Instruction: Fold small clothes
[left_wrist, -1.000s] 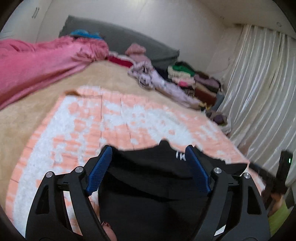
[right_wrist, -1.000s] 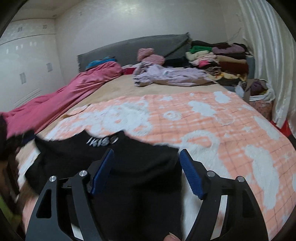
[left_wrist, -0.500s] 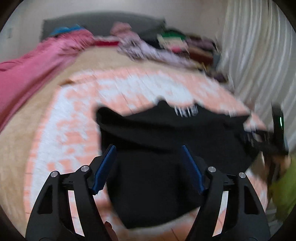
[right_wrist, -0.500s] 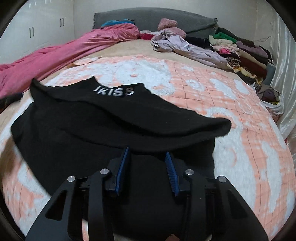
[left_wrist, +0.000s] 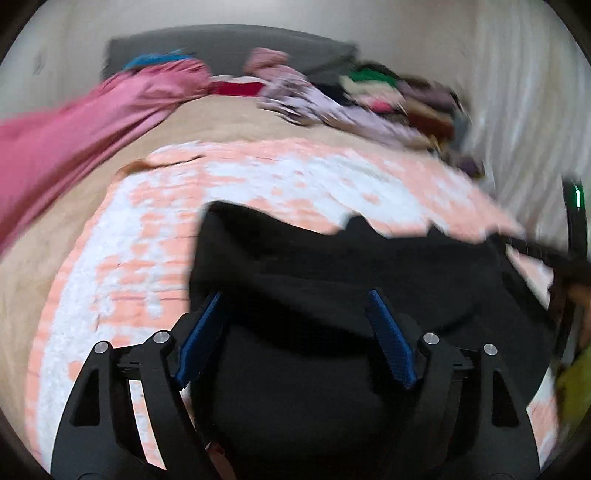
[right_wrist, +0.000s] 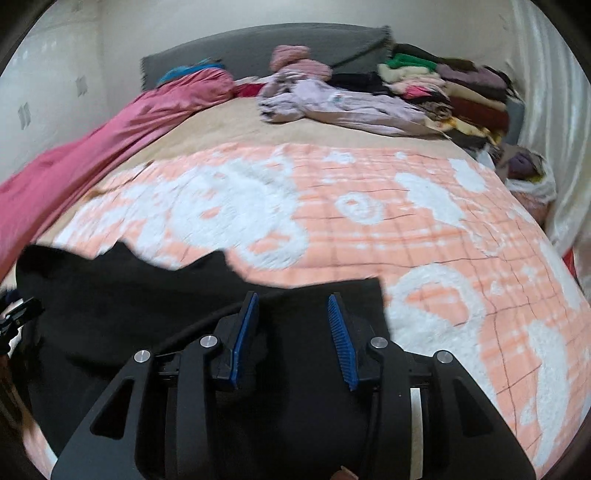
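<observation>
Left wrist view shows the bed's peach-and-white blanket (left_wrist: 229, 184) stretching away under motion blur, with the black garment (left_wrist: 332, 266) spread across its near end, closer to the camera than half a second ago, when the whole top lay in sight with white lettering at its far edge. That lettering no longer shows in either view, and the far edge now reads as a ragged dark line with two small peaks, so a layer appears to have been turned over, though the blur makes this uncertain. The pink quilt (right_wrist: 110, 133) along the left side and the heap of clothes (right_wrist: 443, 85) by the headboard sit where they did. In the right wrist view the garment (right_wrist: 140, 295) covers the lower left, its right corner ending just beside the right gripper (right_wrist: 293, 325). That gripper's jaws, nearly together half a second back, now stand somewhat apart with nothing pinched between them, which suggests a hold just let go. The left gripper (left_wrist: 295, 325) is spread wide above the cloth, as it was, holding nothing. Judging from this, one fold is laid and both tools are free to take new edges.
</observation>
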